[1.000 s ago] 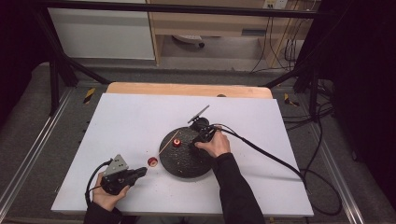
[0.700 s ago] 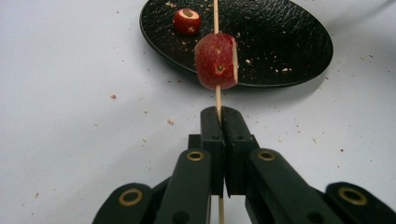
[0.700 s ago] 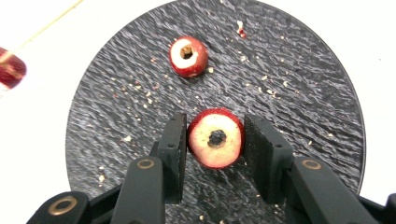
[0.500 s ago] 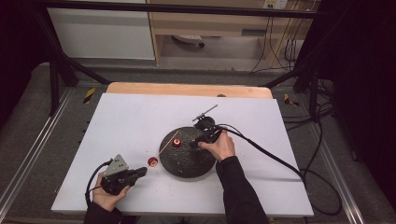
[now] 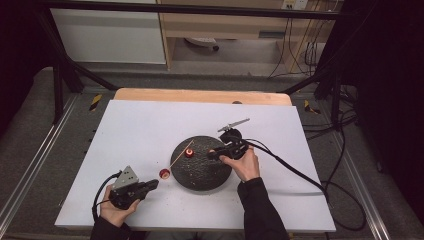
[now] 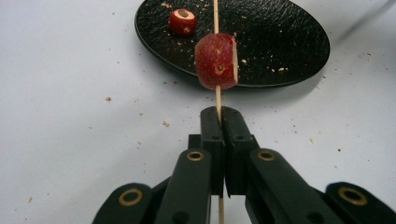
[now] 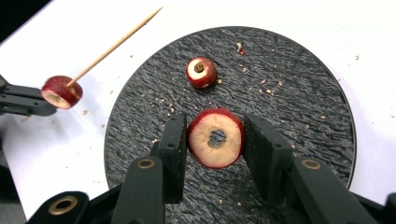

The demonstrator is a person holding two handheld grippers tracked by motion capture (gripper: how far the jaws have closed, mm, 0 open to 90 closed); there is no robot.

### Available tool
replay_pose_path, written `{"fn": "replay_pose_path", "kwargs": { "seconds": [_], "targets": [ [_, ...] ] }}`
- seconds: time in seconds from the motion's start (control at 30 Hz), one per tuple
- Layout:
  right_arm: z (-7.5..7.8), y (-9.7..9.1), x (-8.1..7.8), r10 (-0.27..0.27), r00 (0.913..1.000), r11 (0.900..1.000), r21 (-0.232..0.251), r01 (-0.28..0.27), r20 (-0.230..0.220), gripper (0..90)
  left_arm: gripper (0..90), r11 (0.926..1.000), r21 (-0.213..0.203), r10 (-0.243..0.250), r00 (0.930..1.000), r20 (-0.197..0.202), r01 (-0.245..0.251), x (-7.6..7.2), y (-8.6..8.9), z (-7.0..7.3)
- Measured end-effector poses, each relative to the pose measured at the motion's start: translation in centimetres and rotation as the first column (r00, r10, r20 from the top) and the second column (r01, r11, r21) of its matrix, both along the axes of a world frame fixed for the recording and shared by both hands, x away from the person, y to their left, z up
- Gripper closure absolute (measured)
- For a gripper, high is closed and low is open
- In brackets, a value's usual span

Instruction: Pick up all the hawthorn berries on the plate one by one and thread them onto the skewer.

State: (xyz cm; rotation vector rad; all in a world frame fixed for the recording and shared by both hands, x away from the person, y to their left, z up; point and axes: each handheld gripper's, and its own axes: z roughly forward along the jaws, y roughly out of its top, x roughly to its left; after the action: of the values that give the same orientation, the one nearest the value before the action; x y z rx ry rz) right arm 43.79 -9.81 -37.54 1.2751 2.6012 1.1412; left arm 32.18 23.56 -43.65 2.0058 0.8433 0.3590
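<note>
White sheeting covers the counter (image 5: 140,125), and at its middle lies a round black textured slate plate (image 5: 202,172). At the plate's eight o'clock the left gripper (image 6: 219,114) is clenched on the blunt end of a thin wooden skewer (image 6: 215,14), which slants up over the plate with one red cored fruit slice (image 6: 216,60) already threaded near the jaws. At three o'clock the right gripper (image 7: 215,140) grasps a second red-skinned ring of fruit with pale flesh and a hollow core (image 7: 215,138), held above the plate. A smaller red piece (image 7: 201,72) lies on the plate near twelve o'clock. Threading looks half done: the held ring is ready. Next, I judge, its core hole must be lined up with the skewer's sharp tip and slid on.
</note>
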Motion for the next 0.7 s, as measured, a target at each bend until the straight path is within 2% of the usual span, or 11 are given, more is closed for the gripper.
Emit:
{"fn": "replay_pose_path", "kwargs": {
  "seconds": [0.2,0.4,0.43,0.47,0.53,0.57,0.63,0.67,0.7],
  "targets": [
    [-0.6,-1.0,-1.2,-0.030,0.9991,0.9963,0.081,0.028,0.030,61.6,88.1,1.0000,0.002,-0.001,1.0000,0.002,0.001,0.0,-0.2,0.0],
    [-1.5,-1.8,-2.4,-0.081,0.9952,0.9808,0.182,0.069,0.055,61.6,88.1,1.0000,0.001,0.002,1.0000,0.004,-0.002,-0.1,-0.3,0.0],
    [-1.8,-2.0,-2.8,-0.097,0.9934,0.9723,0.219,0.081,0.061,61.6,88.1,1.0000,-0.001,0.002,1.0000,0.004,-0.002,-0.1,-0.4,0.0],
    [-1.8,-2.0,-2.8,-0.097,0.9934,0.9723,0.219,0.081,0.061,61.6,88.0,1.0000,0.000,0.001,1.0000,0.005,-0.001,-0.1,-0.4,0.0],
    [-2.3,-2.3,-3.3,-0.124,0.9892,0.9590,0.266,0.099,0.078,61.6,88.1,1.0000,-0.001,0.001,1.0000,0.003,-0.001,-0.1,-0.6,0.0],
    [-2.3,-2.3,-3.3,-0.124,0.9892,0.9590,0.266,0.099,0.078,61.6,88.0,1.0000,-0.001,0.001,1.0000,0.003,-0.001,-0.1,-0.6,0.0],
    [-2.6,-2.4,-3.6,-0.143,0.9863,0.9468,0.302,0.112,0.082,61.6,88.1,1.0000,0.000,0.000,1.0000,0.004,0.000,-0.1,-0.7,0.0],
    [-2.9,-2.6,-4.0,-0.166,0.9823,0.9323,0.338,0.128,0.086,61.6,88.0,1.0000,0.000,0.001,1.0000,0.004,-0.001,-0.1,-0.8,0.0],
    [-3.1,-2.7,-4.2,-0.178,0.9802,0.9226,0.361,0.136,0.086,61.6,88.0,1.0000,0.001,0.002,1.0000,0.004,-0.002,-0.1,-0.9,0.0]
  ]
}}
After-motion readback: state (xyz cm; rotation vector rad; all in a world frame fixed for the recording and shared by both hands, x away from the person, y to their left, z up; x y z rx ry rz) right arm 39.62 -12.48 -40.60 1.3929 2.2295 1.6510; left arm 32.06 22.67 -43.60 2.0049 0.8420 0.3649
